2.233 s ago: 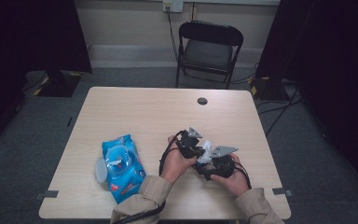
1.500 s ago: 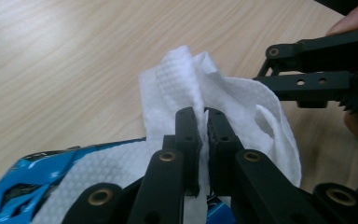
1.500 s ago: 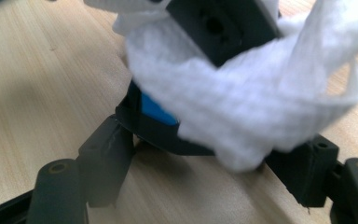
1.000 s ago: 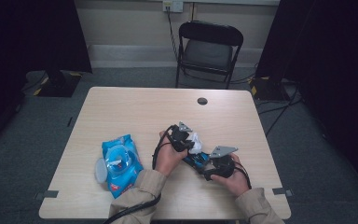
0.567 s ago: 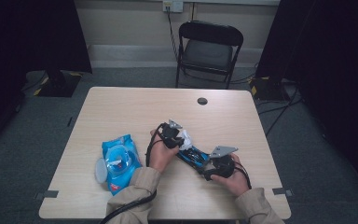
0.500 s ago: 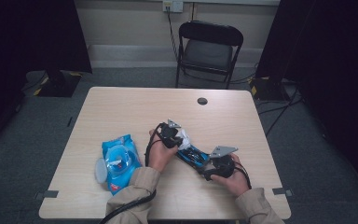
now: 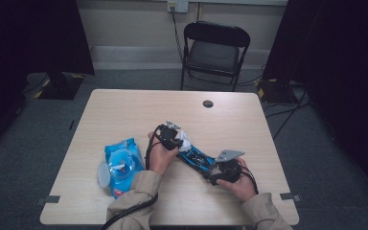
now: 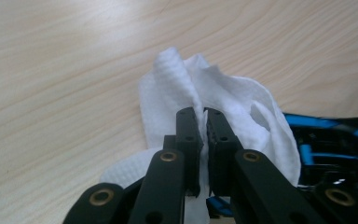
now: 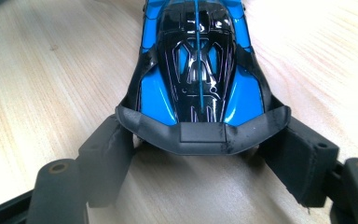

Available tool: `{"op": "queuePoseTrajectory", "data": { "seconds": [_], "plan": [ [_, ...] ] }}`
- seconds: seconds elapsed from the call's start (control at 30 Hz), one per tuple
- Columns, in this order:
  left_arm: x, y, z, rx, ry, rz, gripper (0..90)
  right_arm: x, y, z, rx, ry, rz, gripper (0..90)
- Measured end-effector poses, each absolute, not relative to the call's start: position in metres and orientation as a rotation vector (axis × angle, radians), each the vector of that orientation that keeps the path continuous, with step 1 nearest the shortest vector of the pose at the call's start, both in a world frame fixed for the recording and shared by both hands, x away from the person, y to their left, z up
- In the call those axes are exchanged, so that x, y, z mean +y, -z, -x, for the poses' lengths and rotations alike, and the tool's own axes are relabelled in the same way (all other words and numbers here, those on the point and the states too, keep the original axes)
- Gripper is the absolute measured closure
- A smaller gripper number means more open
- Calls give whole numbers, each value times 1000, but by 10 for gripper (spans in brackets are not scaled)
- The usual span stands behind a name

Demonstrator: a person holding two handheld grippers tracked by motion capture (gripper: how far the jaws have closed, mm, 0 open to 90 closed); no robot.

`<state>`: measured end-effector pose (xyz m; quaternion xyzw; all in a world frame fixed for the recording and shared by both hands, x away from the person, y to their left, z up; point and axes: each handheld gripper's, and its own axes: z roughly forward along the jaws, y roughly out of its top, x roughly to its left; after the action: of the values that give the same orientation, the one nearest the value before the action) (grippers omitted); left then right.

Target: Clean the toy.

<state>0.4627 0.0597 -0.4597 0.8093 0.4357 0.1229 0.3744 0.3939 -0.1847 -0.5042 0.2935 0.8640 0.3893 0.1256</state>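
Observation:
A blue and black toy car [image 7: 197, 160] lies slantwise on the wooden table [image 7: 124, 110], its rear toward the person's right hand. My right gripper [image 7: 214, 173] is shut on the toy car [image 9: 196, 60], one pad on each side of its dark rear wing. My left gripper [image 7: 178, 140] is shut on a crumpled white wipe [image 7: 185, 142] at the car's far end. In the left gripper view the jaws [image 8: 204, 112] pinch a fold of the wipe [image 8: 247, 100], and the car [image 8: 326, 140] lies just to its right.
A blue pack of wipes [image 7: 120, 164] with its lid open lies near the table's front left. A small black disc [image 7: 208, 103] sits toward the far edge. A black folding chair [image 7: 214, 48] stands behind the table.
My left gripper has slid the wipe up and left along the car, away from the right hand. The right gripper and the car have stayed put.

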Motion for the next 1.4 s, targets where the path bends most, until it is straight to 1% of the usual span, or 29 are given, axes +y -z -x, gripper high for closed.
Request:
{"op": "queuePoseTrajectory", "data": {
  "seconds": [0.1,0.27,0.4,0.53,0.67,0.77,1.07,1.4],
  "plan": [
    [52,447,-455,1045,-310,-2067,856,-185,504,-394,2517,-1134,-855,262],
    [34,435,-437,951,-254,-2051,856,-185,504,-394,2516,-1133,-854,262],
    [19,437,-422,883,-178,-2064,855,-185,504,-394,2516,-1133,-852,262],
    [2,446,-413,823,-154,-2110,855,-185,504,-394,2516,-1134,-852,262],
    [-5,459,-413,829,-144,-2137,854,-185,504,-394,2515,-1133,-852,262],
    [-4,460,-415,843,-130,-2127,853,-185,504,-394,2516,-1133,-854,262],
    [2,457,-423,847,-178,-2147,853,-185,504,-394,2516,-1133,-853,262],
    [18,458,-435,912,-216,-2110,853,-185,504,-394,2516,-1133,-852,262]
  ]
}}
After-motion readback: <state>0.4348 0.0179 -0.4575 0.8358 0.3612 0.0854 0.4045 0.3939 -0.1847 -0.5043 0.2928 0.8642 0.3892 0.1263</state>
